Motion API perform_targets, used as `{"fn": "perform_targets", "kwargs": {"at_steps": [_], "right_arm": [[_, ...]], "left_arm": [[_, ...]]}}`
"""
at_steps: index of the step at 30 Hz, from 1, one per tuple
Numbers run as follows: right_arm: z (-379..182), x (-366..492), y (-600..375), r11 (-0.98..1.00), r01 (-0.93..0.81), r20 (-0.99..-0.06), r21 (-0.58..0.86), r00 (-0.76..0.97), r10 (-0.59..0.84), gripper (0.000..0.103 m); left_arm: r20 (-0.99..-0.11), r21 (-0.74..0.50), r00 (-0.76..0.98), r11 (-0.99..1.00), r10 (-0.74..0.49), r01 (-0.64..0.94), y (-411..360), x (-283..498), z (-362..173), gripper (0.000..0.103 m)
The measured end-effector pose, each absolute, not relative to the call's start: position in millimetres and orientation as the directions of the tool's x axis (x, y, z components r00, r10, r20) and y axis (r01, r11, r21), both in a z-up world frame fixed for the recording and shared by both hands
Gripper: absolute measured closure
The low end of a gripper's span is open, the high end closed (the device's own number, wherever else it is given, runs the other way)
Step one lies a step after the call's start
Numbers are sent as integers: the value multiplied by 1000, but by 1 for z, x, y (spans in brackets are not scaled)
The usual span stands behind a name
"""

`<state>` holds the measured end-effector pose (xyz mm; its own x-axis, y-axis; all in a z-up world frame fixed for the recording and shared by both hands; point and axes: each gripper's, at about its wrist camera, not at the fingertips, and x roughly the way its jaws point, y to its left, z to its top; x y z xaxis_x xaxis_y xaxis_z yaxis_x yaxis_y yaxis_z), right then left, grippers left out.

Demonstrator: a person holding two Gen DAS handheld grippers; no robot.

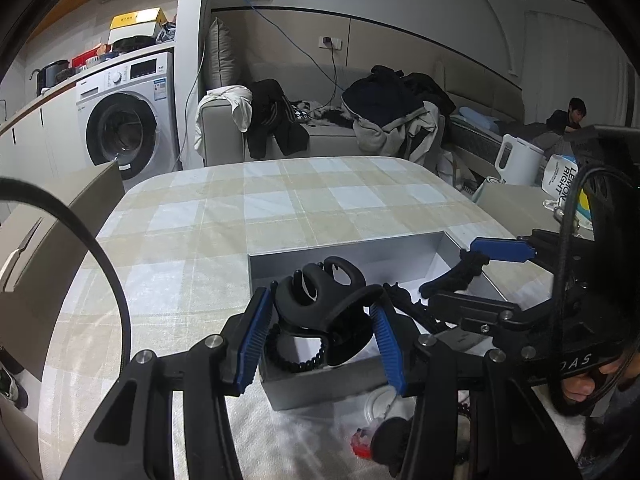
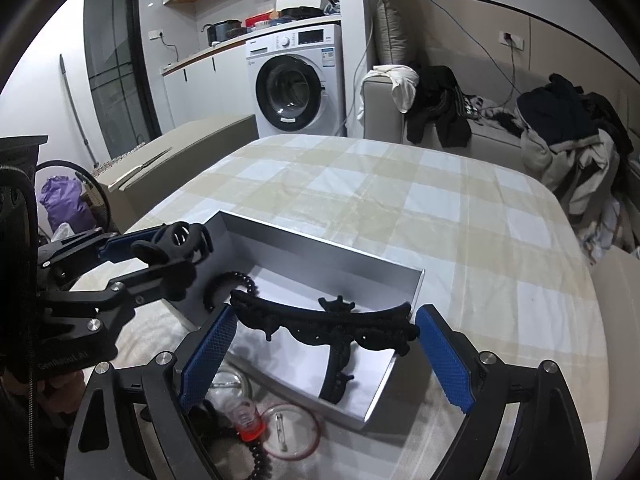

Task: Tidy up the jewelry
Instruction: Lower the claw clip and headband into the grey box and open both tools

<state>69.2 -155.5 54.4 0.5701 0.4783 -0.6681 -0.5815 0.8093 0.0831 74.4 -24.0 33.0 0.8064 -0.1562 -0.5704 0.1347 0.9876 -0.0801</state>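
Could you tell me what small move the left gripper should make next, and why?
Probably open the left gripper. It is shut on the black claw hair clip, held just above the grey box, where a black coil bracelet already lies, so the clip would drop inside.

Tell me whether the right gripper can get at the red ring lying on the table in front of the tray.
Probably yes. The right gripper is open and holds nothing. The red ring lies flat on the tablecloth just below it, outside the tray. Only a small clear bottle sits beside the ring.
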Motion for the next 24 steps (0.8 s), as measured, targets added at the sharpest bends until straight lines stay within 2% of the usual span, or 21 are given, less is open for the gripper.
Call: {"fn": "perform_targets", "kwargs": {"at_steps": [7, 24], "right_arm": [[52, 75, -146, 815, -577, -679, 45, 581, 449, 12], [48, 74, -153, 800, -598, -650, 47, 590, 479, 12]], "left_arm": [[-582, -75, 798, 987, -156, 139, -24, 77, 31, 59], [-595, -62, 786, 985, -168, 163, -26, 87, 24, 58]]}}
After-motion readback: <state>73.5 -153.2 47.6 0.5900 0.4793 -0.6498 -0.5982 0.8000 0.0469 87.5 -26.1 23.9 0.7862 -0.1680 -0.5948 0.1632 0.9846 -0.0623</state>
